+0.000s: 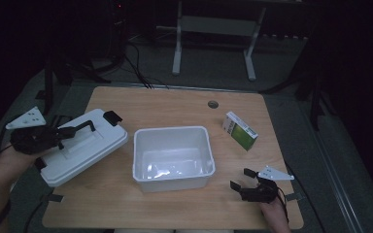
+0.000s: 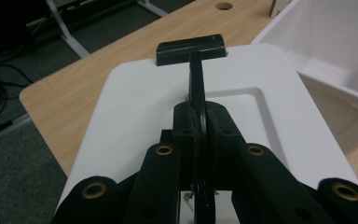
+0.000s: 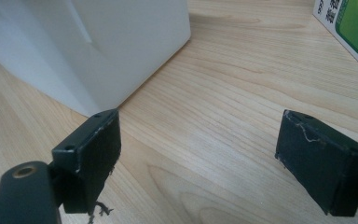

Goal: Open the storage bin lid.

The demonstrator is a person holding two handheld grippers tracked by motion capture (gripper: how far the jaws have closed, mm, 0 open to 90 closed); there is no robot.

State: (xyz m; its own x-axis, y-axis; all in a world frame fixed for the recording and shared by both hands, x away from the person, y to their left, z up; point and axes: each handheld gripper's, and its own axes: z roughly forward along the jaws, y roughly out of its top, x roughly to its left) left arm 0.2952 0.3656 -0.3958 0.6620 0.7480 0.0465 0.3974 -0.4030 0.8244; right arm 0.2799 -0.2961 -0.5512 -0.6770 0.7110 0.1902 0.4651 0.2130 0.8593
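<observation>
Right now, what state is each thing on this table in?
lid: off the bin, lying flat on the table
lid handle: clamped by left gripper
bin: open, upright
green box: closed, untouched
right gripper: jaws open, holding nothing
</observation>
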